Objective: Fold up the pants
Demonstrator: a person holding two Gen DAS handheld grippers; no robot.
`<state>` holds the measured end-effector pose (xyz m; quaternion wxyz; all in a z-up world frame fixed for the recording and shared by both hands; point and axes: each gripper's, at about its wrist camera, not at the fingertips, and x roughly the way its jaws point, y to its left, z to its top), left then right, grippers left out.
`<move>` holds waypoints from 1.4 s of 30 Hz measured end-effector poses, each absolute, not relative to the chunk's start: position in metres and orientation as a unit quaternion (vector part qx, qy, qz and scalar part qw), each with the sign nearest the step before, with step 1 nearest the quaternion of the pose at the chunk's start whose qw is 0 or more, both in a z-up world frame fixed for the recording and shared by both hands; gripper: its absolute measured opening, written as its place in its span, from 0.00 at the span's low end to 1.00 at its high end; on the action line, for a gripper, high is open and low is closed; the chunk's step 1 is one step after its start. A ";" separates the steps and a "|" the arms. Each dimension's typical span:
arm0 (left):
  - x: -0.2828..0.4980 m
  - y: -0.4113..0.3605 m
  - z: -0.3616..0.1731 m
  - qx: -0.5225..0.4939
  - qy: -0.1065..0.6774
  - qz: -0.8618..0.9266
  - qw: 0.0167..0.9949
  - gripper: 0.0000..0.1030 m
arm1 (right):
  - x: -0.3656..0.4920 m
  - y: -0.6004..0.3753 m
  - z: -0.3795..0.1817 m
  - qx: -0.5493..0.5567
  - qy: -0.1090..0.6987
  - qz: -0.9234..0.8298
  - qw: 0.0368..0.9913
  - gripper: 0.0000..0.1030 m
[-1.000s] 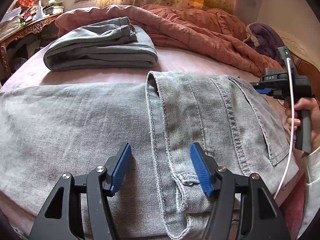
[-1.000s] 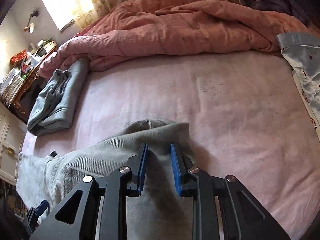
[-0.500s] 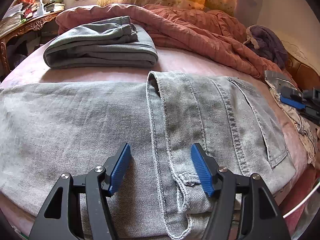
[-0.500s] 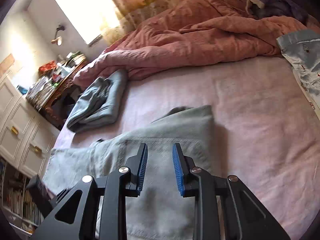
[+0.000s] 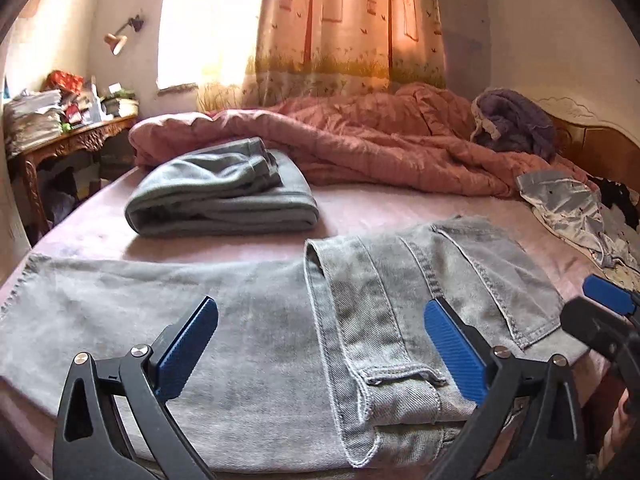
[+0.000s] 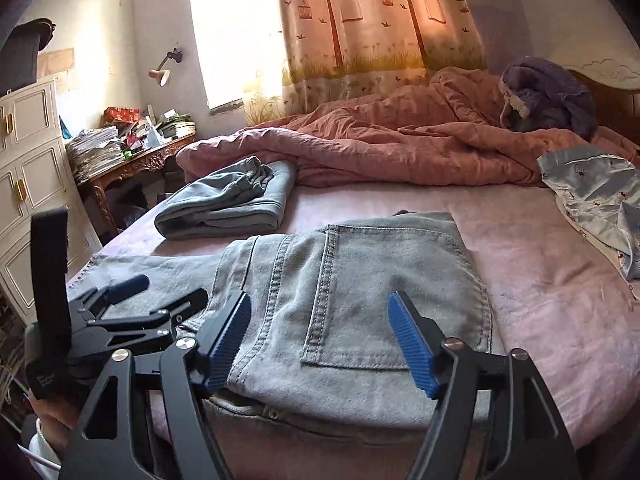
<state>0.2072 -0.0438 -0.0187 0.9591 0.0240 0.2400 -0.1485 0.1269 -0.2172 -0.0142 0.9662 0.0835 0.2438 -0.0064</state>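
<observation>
1. A pair of grey jeans [image 5: 280, 320] lies across the near edge of a bed [image 5: 400, 208], one end folded back so the waistband and back pocket [image 6: 384, 296] rest on top of the legs.

2. The left hand-held gripper [image 5: 320, 356] hovers just above the denim beside the fold's raw edge, its blue jaws opening wide, with nothing pinched between them.

3. The right hand-held gripper [image 6: 320, 340] hangs over the pocket area; its jaws too are opening, and the cloth below lies flat and free of the pads.

4. Judged from the lie of the cloth, one fold is laid and both tools have let go; the leg end [image 5: 80, 304] on the left stretches out in a single layer.

5. The next move appears to call for a fresh grip, probably on the long leg end or on the folded edge, so that the length can be brought over into a compact stack.

6. Each pad would need to catch every layer at its corner, or the fold could slip open.

7. A folded grey garment [image 5: 224, 196] sits farther back on the bed, near a rumpled pink quilt [image 5: 380, 140] and well apart from the jeans.
</observation>
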 end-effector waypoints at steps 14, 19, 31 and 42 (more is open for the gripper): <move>0.184 0.037 -0.003 -0.045 0.193 -0.086 0.976 1.00 | 0.127 -0.218 -0.029 0.053 0.264 -0.100 0.958 0.99; 0.182 0.073 -0.021 -0.052 0.219 -0.035 0.974 1.00 | 0.134 -0.212 -0.033 0.039 0.278 -0.096 0.955 0.99; 0.168 0.179 -0.061 -0.150 0.287 0.028 0.946 1.00 | 0.139 -0.209 -0.038 0.030 0.290 -0.095 0.952 0.99; 0.176 0.248 -0.082 -0.289 0.323 -0.062 0.899 0.99 | 0.143 -0.205 -0.041 0.025 0.306 -0.097 0.947 0.99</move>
